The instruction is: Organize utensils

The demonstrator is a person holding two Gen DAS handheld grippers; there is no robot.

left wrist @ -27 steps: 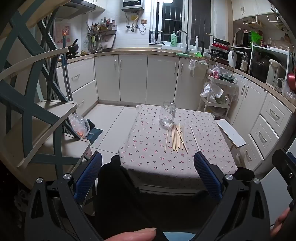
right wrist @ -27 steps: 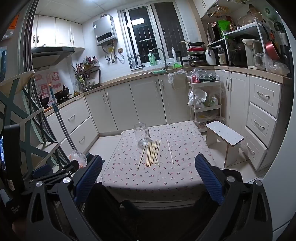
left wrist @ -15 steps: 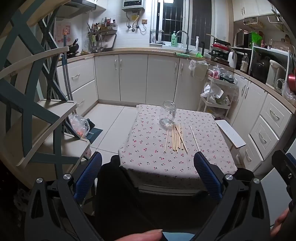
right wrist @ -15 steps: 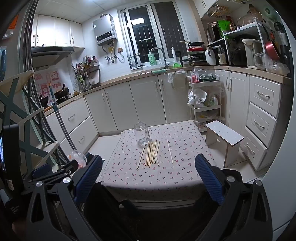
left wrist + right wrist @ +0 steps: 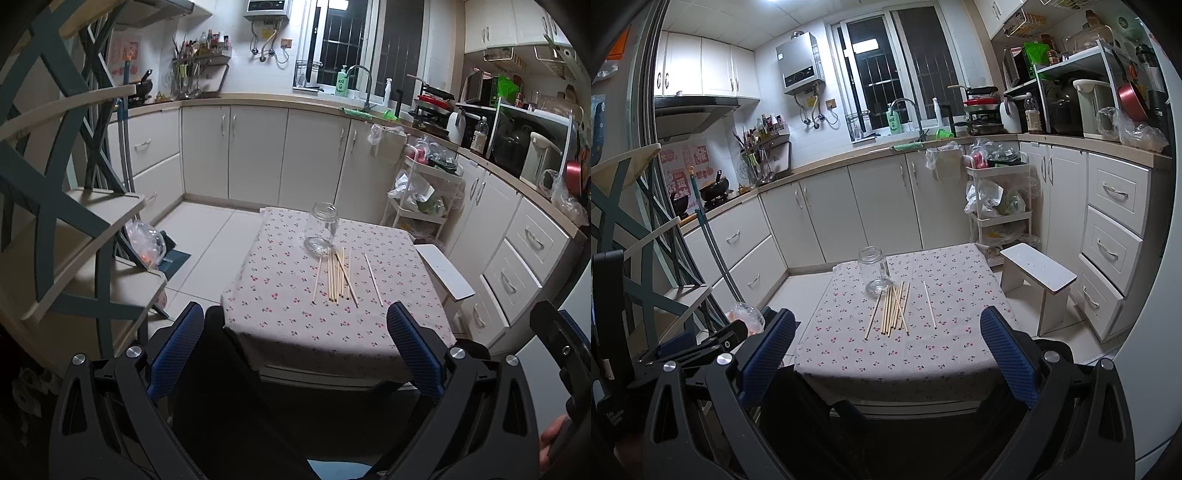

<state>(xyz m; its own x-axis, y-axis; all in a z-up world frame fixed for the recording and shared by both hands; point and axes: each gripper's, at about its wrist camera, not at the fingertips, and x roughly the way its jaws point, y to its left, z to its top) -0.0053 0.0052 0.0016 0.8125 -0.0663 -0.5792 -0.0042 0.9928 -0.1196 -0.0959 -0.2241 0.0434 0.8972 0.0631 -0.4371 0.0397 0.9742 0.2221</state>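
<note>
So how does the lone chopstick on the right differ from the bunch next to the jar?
The lone chopstick lies apart on the tablecloth, touching nothing; the bunch of chopsticks lies packed, some crossing each other. The bunch's far ends reach the base of the glass jar; the lone one stays clear of it. Both are pale wooden sticks lying flat, pointing roughly the same way, untouched by either gripper.

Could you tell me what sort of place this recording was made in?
Most likely a home kitchen: a curved metal sink tap stands below the barred window, white cabinet doors run under a beige countertop, and a black wok sits on the stove at the left.
</note>
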